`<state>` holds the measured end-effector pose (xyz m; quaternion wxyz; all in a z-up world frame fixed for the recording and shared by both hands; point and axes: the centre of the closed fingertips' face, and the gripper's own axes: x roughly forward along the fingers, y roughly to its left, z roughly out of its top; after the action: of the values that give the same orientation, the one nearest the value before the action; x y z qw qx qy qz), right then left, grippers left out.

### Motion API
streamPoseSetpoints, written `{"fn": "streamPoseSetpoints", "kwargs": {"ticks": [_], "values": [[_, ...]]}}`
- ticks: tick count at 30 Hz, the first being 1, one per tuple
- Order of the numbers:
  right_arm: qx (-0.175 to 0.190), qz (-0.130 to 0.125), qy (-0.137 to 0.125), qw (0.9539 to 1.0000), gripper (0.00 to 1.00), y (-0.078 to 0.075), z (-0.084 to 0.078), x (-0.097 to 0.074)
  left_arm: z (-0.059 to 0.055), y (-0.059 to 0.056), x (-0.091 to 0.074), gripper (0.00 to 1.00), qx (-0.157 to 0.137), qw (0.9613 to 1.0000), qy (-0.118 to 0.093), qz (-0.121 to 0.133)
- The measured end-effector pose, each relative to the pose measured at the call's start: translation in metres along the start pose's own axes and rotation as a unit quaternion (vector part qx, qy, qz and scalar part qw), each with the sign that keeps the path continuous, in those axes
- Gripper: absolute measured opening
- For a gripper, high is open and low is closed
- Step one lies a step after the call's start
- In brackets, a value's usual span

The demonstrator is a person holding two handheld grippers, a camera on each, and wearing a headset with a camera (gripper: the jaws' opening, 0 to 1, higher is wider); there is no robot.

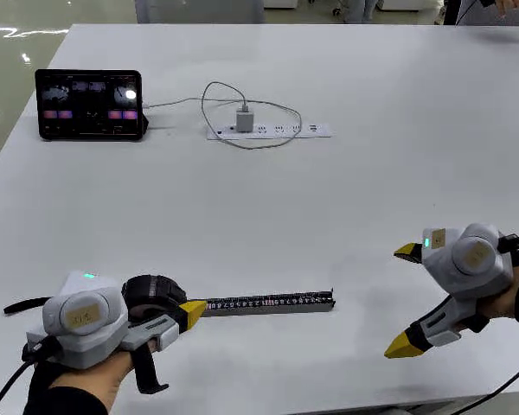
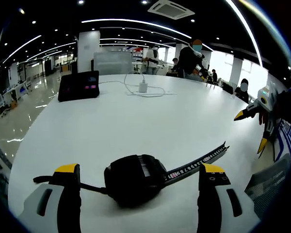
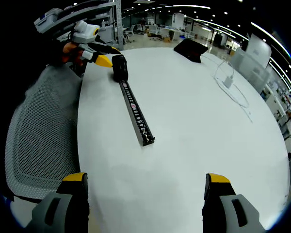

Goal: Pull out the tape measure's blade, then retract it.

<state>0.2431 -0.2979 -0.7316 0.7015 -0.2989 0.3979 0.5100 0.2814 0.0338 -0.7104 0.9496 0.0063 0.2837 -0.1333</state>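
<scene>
Tape measure case [image 1: 154, 298], black, sits on the white desk [image 1: 329, 199] close to the near edge, toward the near left corner. Blade [image 1: 268, 303] is out of the case and lies flat on the desk, running rightward roughly along the near edge. Its hooked end [image 1: 330, 299] stops about midway along that edge. Numbers are readable on the blade in both gripper views.

Left gripper [image 2: 140, 170]: jaws apart, the case [image 2: 136, 178] between them. The left gripper view shows a gap on each side, so neither jaw touches it. The blade [image 2: 196, 164] leaves the case just inside the right-hand jaw. A thin black strap [image 2: 92, 187] trails from the case past the other jaw.

Right gripper [image 1: 405, 299]: jaws wide apart with nothing between them, held over the near right corner, well apart from the blade's end. In its own view [image 3: 147, 177] the blade [image 3: 136, 114] points toward the gap between the jaws but stops short.

Far left corner: tablet [image 1: 90, 105], screen lit. Beside it, a power strip [image 1: 272, 131] with a charger [image 1: 245, 117] and a looped cable [image 1: 216, 95].
</scene>
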Motion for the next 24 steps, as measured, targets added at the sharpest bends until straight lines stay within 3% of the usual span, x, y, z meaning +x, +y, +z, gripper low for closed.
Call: {"fn": "streamPoseSetpoints", "kwargs": {"ticks": [4, 8, 11, 12, 16, 24], "values": [[-0.012, 0.008, 0.012, 0.9998, 0.99, -0.001, 0.001, 0.008, 0.002, 0.005, 0.002, 0.99, 0.0, 0.9998, -0.014, 0.013], [-0.03, 0.012, 0.011, 0.9994, 0.99, -0.004, 0.007, 0.014, -0.003, 0.003, 0.008, 0.99, -0.013, 0.999, -0.039, 0.015], [-0.028, 0.012, 0.014, 0.9994, 0.99, -0.005, 0.012, 0.018, -0.013, 0.005, 0.016, 0.99, -0.02, 0.9992, -0.028, 0.017], [-0.019, 0.01, 0.025, 0.9995, 0.99, -0.006, 0.01, 0.019, -0.014, 0.006, 0.017, 0.99, -0.018, 0.9992, -0.031, 0.02], [-0.041, 0.015, 0.018, 0.9989, 0.99, -0.006, 0.019, 0.028, -0.011, 0.01, 0.024, 0.99, 0.002, 0.9982, -0.051, 0.032], [-0.068, 0.03, 0.02, 0.997, 0.93, -0.009, 0.037, 0.048, -0.011, 0.014, 0.027, 0.99, 0.0, 0.9973, -0.062, 0.038]]}}
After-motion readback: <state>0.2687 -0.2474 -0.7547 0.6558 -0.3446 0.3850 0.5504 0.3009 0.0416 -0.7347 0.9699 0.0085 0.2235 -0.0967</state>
